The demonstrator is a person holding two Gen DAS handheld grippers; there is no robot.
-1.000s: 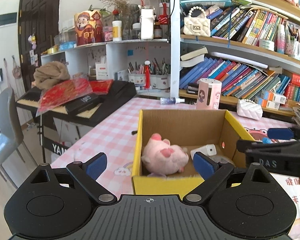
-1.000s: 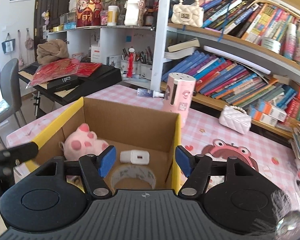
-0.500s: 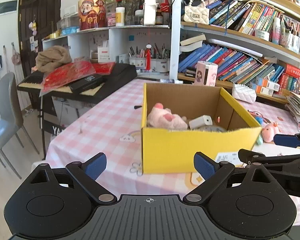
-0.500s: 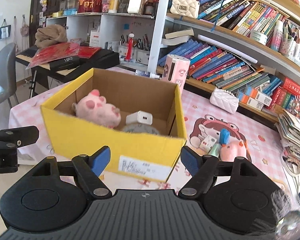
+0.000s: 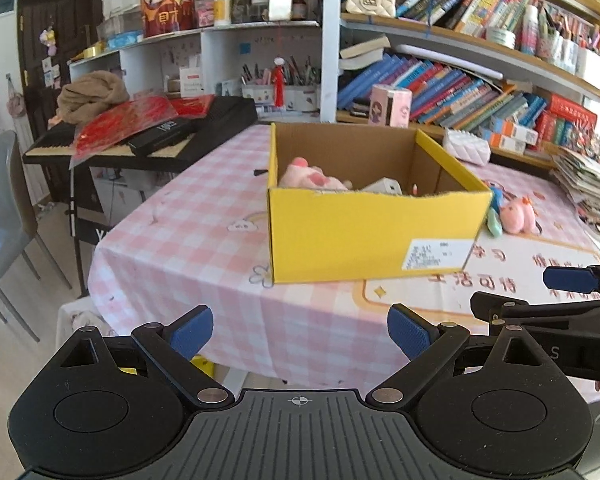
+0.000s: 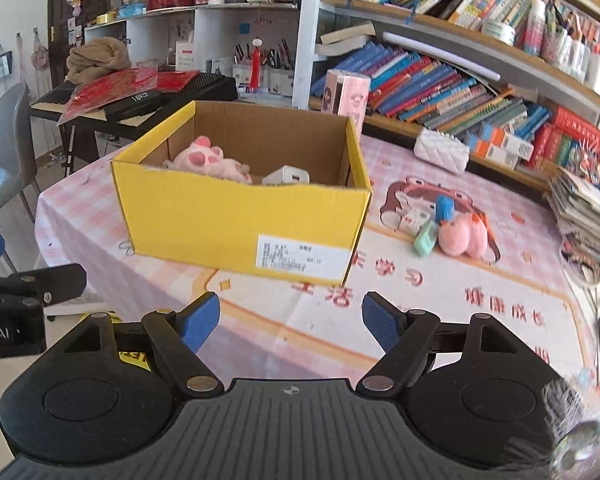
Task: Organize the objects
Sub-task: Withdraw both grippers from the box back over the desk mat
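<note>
Sorting looks partway done: I hold the left gripper [image 5: 299,330] and right gripper [image 6: 291,320] released and empty, short of the yellow box [image 6: 240,216]. Next I judge the pink plush toy [image 6: 462,236] beside it needs a reach right.

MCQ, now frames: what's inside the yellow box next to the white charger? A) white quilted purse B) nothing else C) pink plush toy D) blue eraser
C: the right wrist view shows the pink plush toy lying inside the yellow box beside the white charger; the white quilted purse sits outside on the table.
</note>
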